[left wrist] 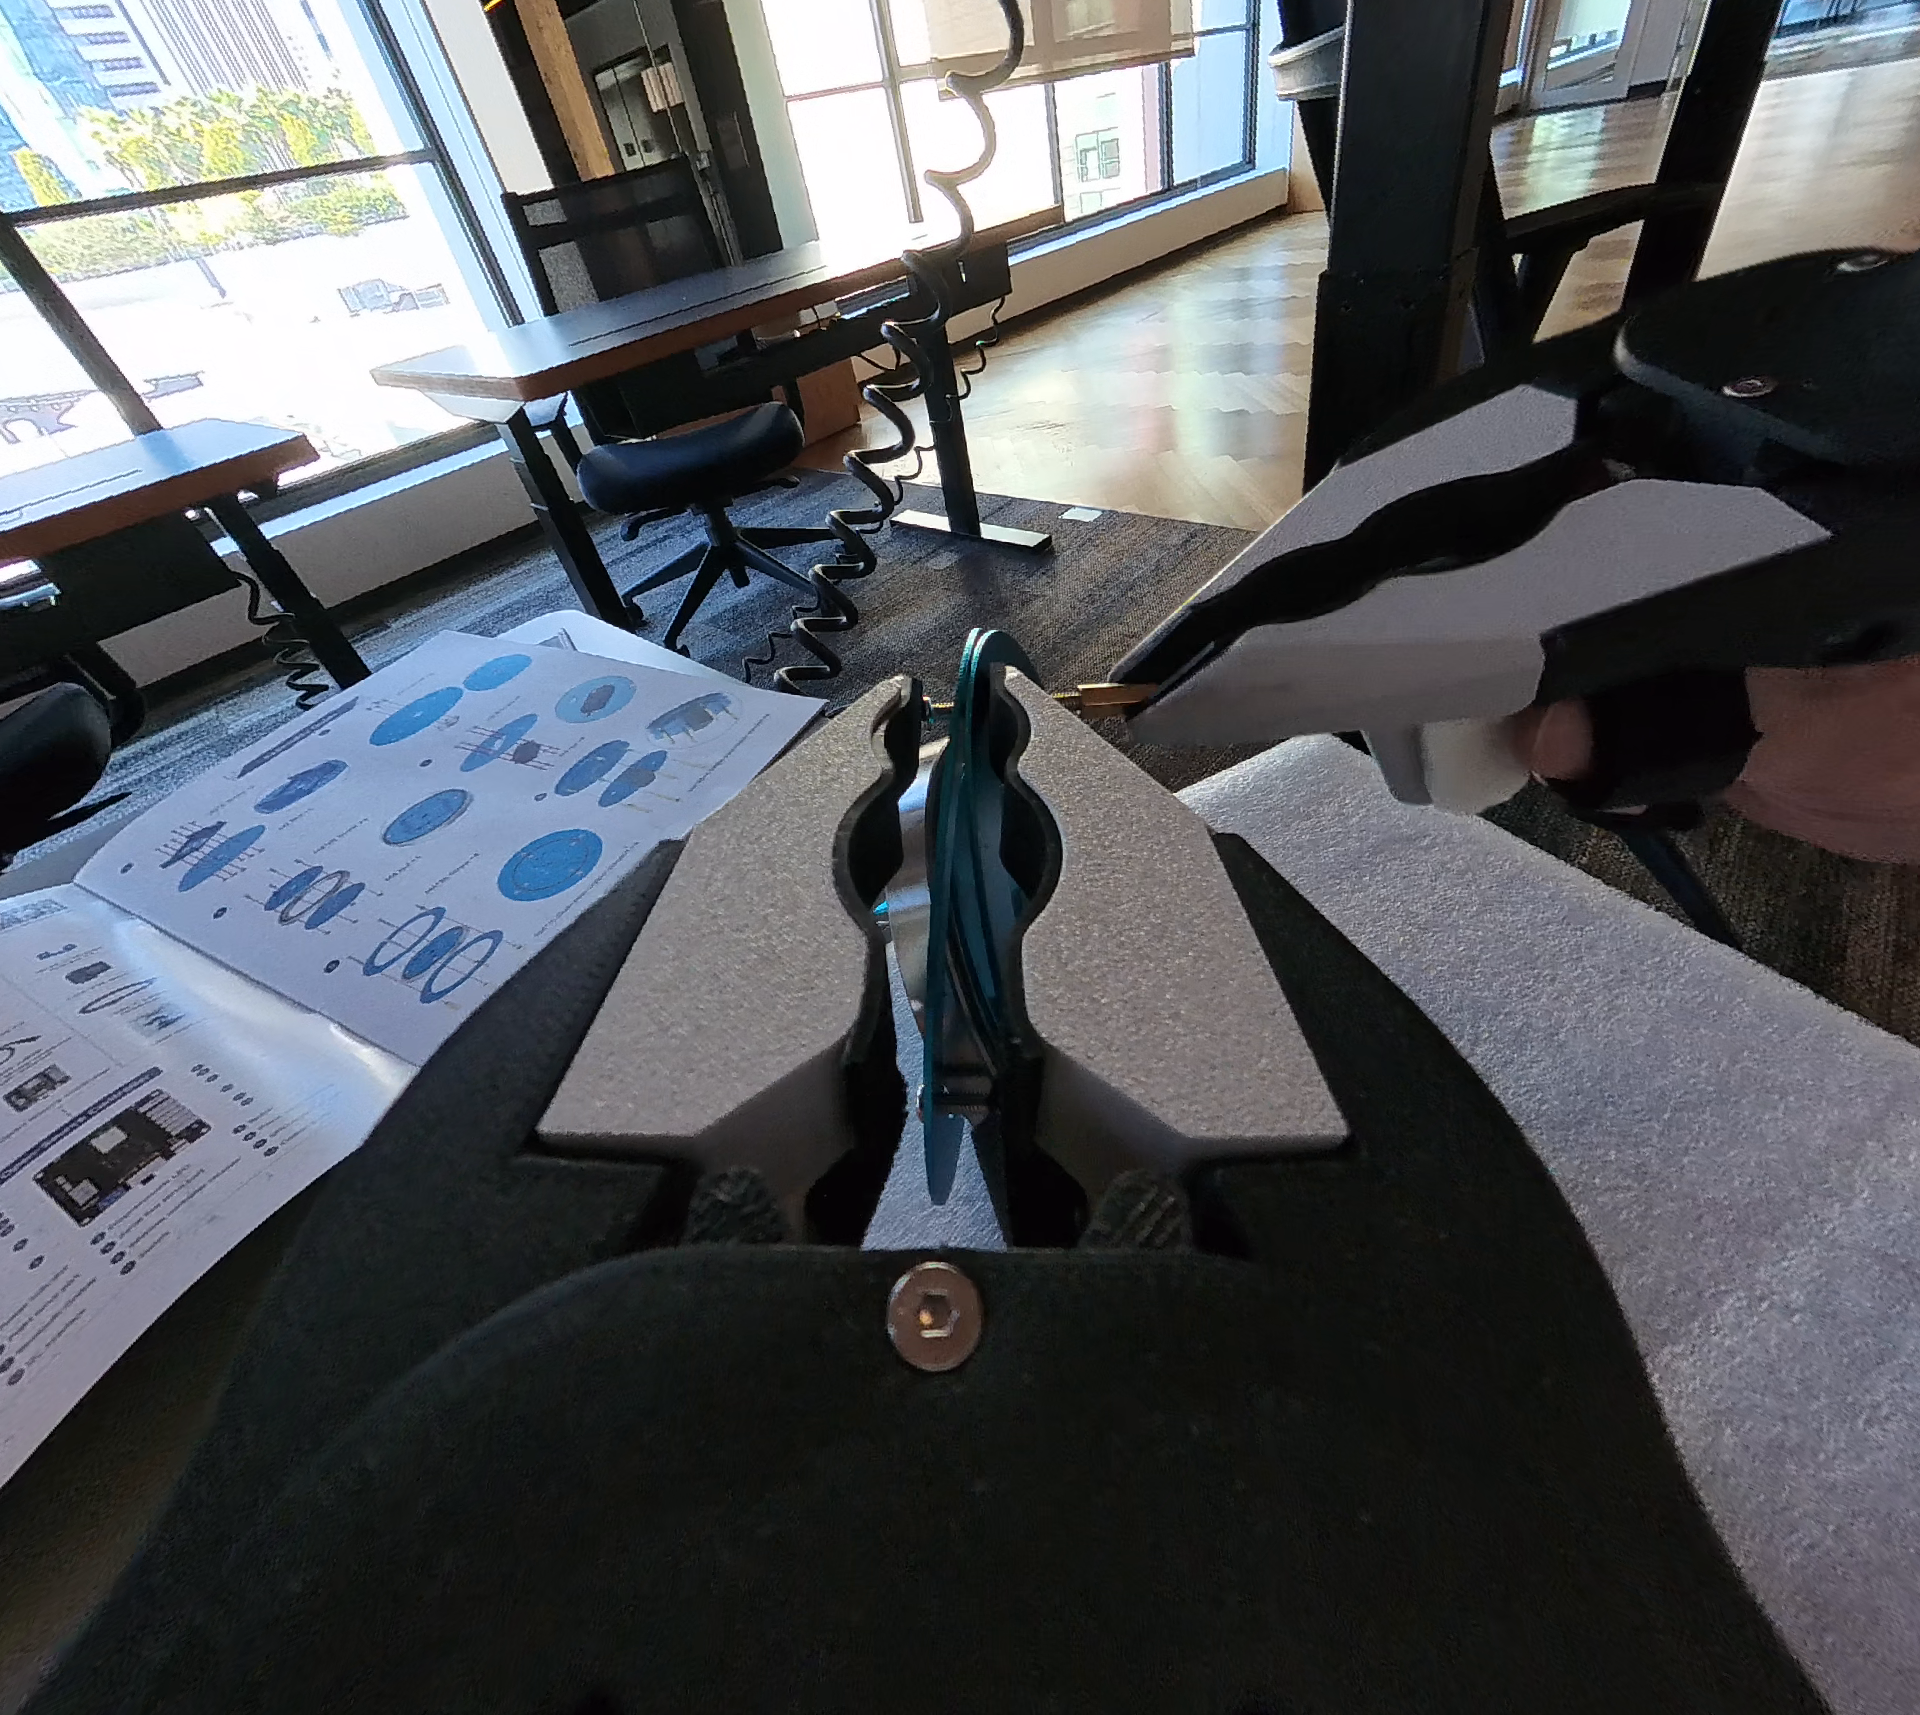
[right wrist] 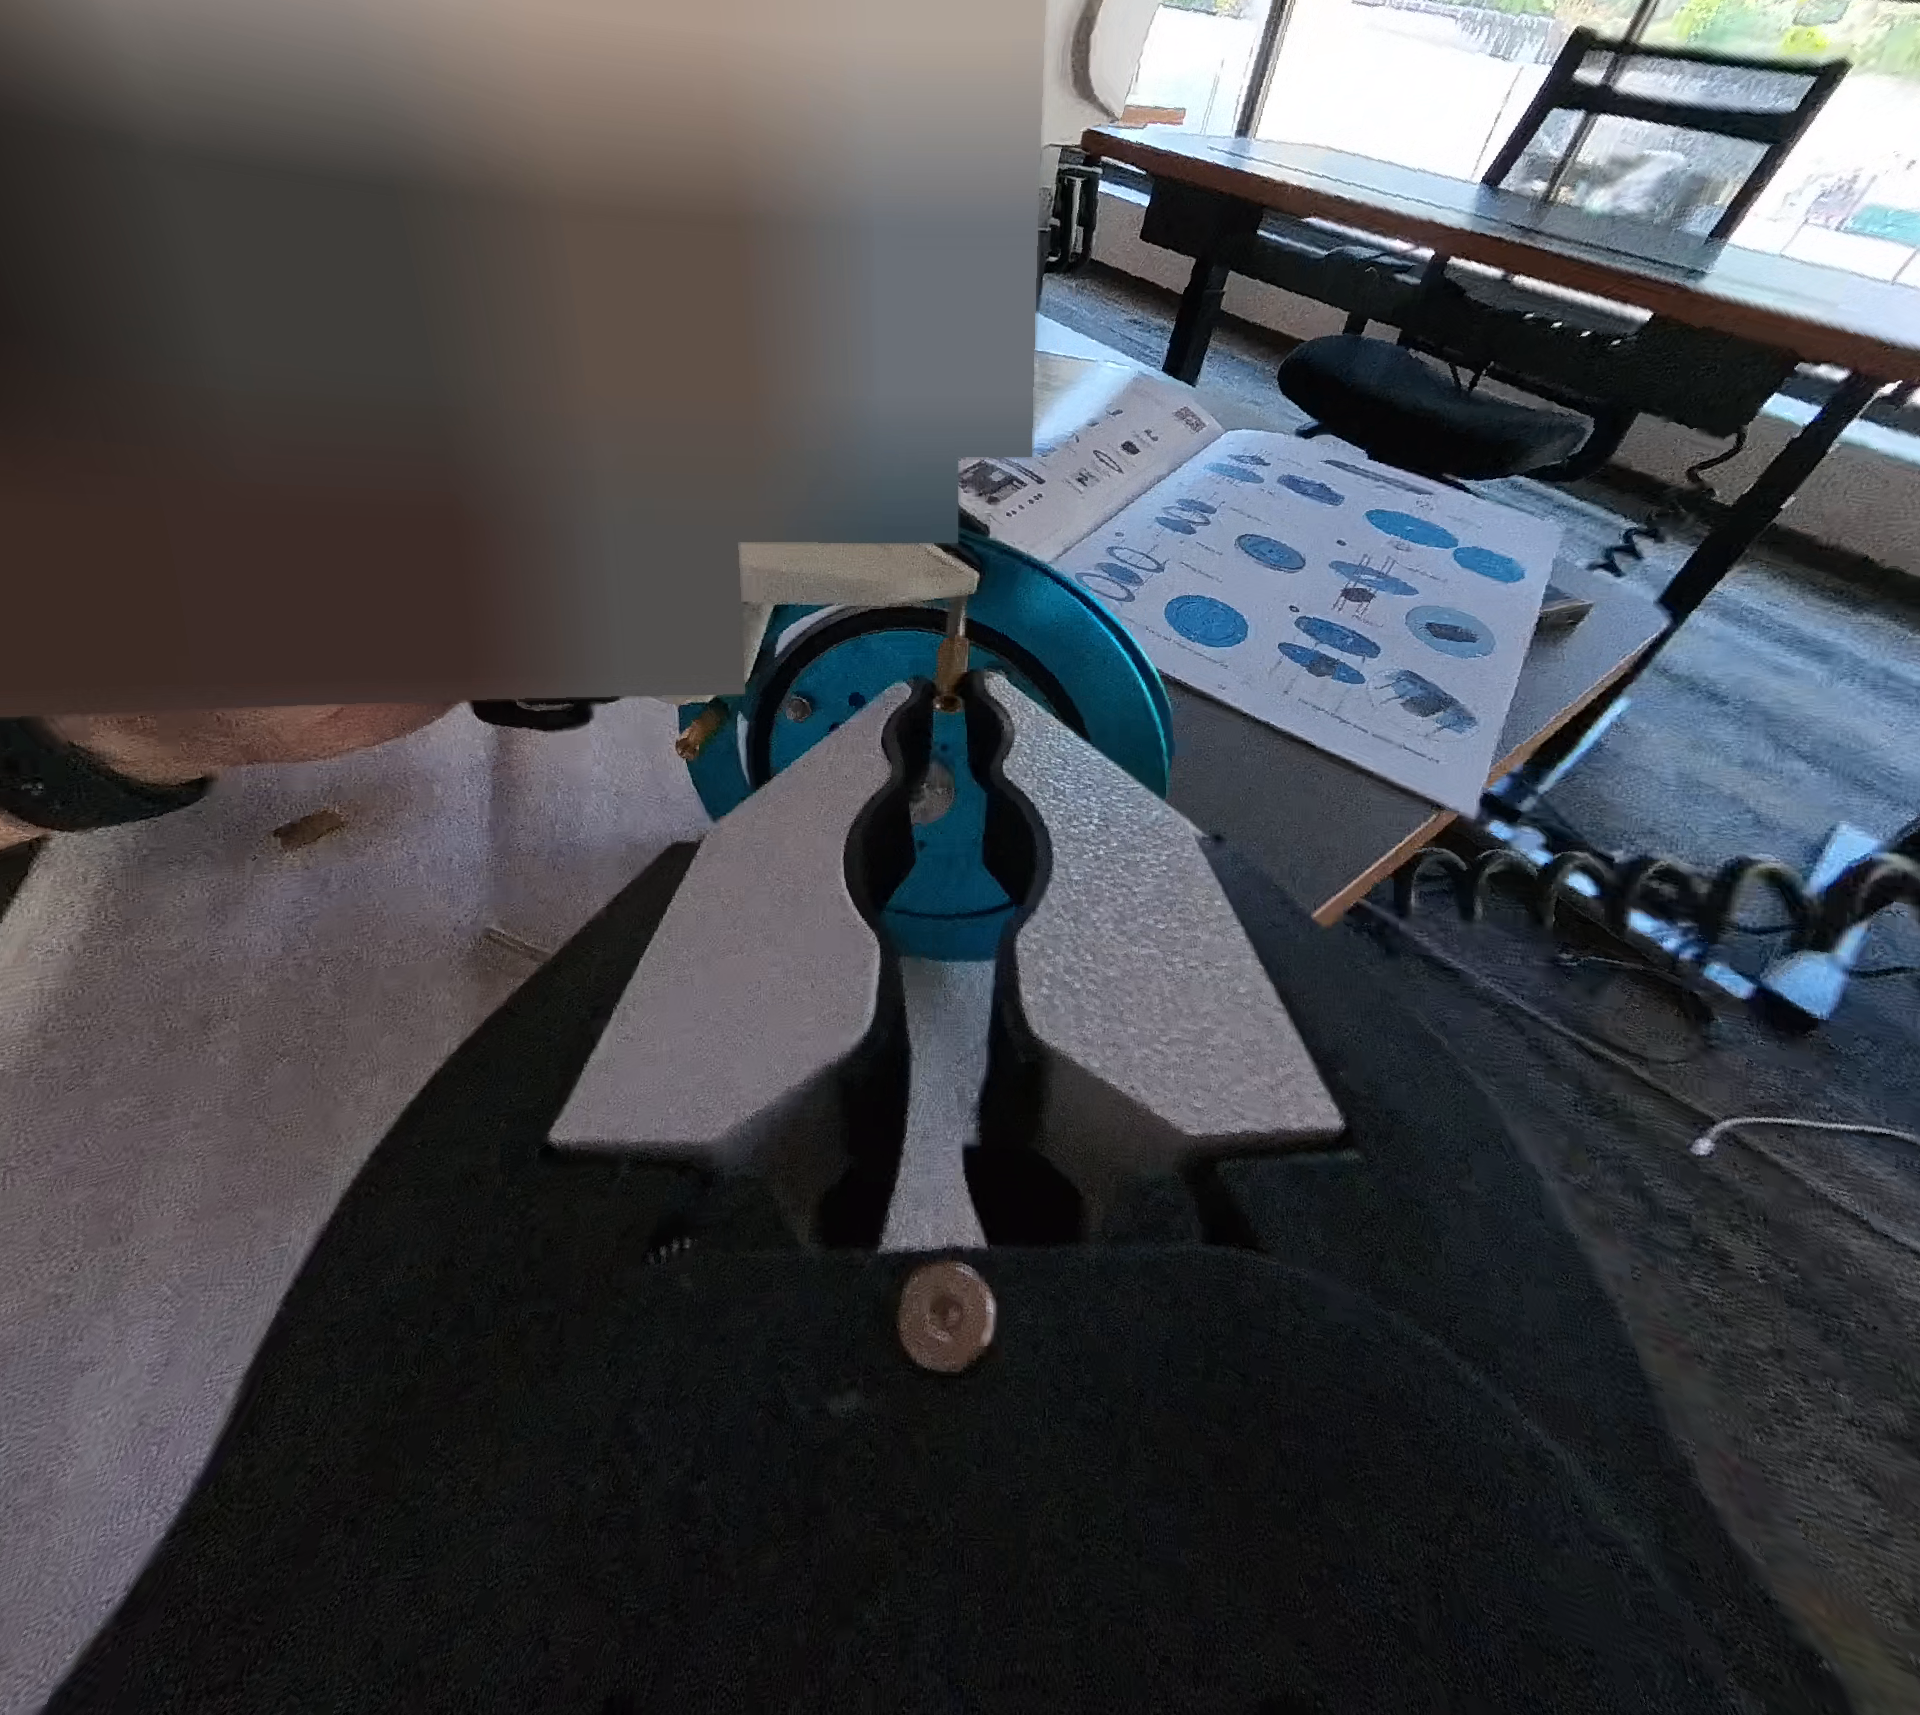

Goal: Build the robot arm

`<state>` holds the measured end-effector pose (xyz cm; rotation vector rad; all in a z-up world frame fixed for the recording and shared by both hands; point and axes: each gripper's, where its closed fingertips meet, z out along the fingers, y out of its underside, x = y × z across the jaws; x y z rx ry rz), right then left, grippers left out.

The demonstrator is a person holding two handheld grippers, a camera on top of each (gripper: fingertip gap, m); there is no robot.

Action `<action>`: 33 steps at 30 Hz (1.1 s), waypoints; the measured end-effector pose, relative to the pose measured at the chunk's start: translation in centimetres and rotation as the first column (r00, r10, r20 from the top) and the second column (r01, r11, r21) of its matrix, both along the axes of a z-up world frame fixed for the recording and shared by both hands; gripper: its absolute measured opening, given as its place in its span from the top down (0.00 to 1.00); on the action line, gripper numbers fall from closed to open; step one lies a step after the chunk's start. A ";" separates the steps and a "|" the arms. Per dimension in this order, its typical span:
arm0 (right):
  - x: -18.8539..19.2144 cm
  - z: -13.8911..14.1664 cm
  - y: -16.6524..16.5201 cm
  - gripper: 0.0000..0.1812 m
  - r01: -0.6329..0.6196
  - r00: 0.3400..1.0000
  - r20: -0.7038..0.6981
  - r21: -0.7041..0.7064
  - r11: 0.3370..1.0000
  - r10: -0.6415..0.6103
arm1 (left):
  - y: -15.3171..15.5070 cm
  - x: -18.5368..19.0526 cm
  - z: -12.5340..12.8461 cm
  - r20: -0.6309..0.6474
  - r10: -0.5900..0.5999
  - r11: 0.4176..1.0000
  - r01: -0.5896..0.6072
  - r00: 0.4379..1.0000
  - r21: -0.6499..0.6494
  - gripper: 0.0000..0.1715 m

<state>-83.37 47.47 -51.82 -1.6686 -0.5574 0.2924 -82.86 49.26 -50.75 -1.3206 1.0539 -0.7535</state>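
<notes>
My left gripper point(left wrist: 964, 689) is shut on a stack of round teal plates point(left wrist: 971, 917), held edge-on above the table. My right gripper point(left wrist: 1135, 709) comes in from the right, shut on a small brass standoff point(left wrist: 1099, 695) whose end meets the plates near the left fingertips. In the right wrist view my right gripper point(right wrist: 943, 691) pinches the brass standoff point(right wrist: 950, 663) against the face of the teal plates point(right wrist: 1049, 637). Another brass standoff point(right wrist: 698, 732) sticks out of the plates at the left. One of the left gripper's fingers point(right wrist: 852, 576) shows above the plates.
An open instruction booklet point(left wrist: 416, 834) point(right wrist: 1299, 585) lies on the table to the left. A white foam mat point(left wrist: 1558, 1094) point(right wrist: 260, 990) lies under the grippers with a loose brass standoff point(right wrist: 310, 829) on it. Desks, a black stool point(left wrist: 691, 460), a coiled cable point(left wrist: 862, 543) and a black post point(left wrist: 1392, 107) stand beyond.
</notes>
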 end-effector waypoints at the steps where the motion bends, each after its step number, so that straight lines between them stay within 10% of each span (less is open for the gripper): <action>1: -0.1 0.0 0.0 0.98 -0.020 0.995 -0.101 -0.049 0.999 0.015 | 0.0 -0.1 0.0 0.003 0.001 1.000 -0.001 1.000 -0.001 0.94; 3: 0.0 -0.1 0.0 0.98 -0.136 0.894 -0.446 -0.197 0.971 0.034 | 0.1 -0.1 0.0 0.005 0.003 1.000 -0.003 1.000 -0.001 0.94; 7: -0.1 -0.1 -0.3 0.98 -0.531 0.331 -0.935 -0.297 0.793 -0.129 | 0.1 0.0 0.0 0.000 0.003 1.000 -0.003 1.000 0.003 0.94; 9: -0.2 -0.3 -0.4 0.98 -0.478 0.429 -0.901 -0.286 0.831 -0.064 | 0.0 0.1 0.0 -0.004 -0.002 1.000 0.002 1.000 0.009 0.94; 13: 1.4 0.2 0.1 0.83 -0.118 0.880 -0.473 -0.156 0.981 0.031 | -0.1 0.1 0.0 -0.007 0.000 1.000 0.000 1.000 0.012 0.94; 16: 0.5 0.6 -0.3 0.90 -0.047 0.993 -0.110 -0.005 0.999 0.046 | -0.1 0.1 0.0 -0.009 0.001 1.000 -0.001 1.000 0.013 0.94; 19: -0.1 -0.7 0.3 0.97 -0.029 0.999 0.029 -0.044 0.999 0.030 | 0.0 0.1 0.0 -0.011 0.004 1.000 -0.004 1.000 0.014 0.94; 23: -0.5 -0.6 0.2 0.98 -0.104 0.952 -0.303 -0.177 0.979 0.046 | 0.1 -0.1 0.0 -0.005 0.009 1.000 -0.009 1.000 0.006 0.94; 25: -0.7 -0.6 0.1 0.98 -0.294 0.737 -0.676 -0.302 0.907 0.013 | 0.2 -0.1 0.0 -0.006 0.011 1.000 -0.011 1.000 0.007 0.94; 28: -0.9 -0.1 -0.3 0.98 -0.645 0.201 -0.967 -0.250 0.722 -0.155 | 0.2 0.0 0.0 -0.009 0.010 1.000 -0.010 1.000 0.008 0.94; 29: -0.9 -0.1 -0.4 0.98 -0.657 0.175 -0.976 -0.215 0.722 -0.132 | 0.1 0.0 0.0 -0.011 0.007 1.000 -0.007 1.000 0.011 0.94; 33: 0.0 -0.6 -0.1 0.87 -0.342 0.665 -0.745 -0.236 0.910 0.057 | 0.0 0.0 0.0 -0.017 0.008 1.000 -0.007 1.000 0.022 0.94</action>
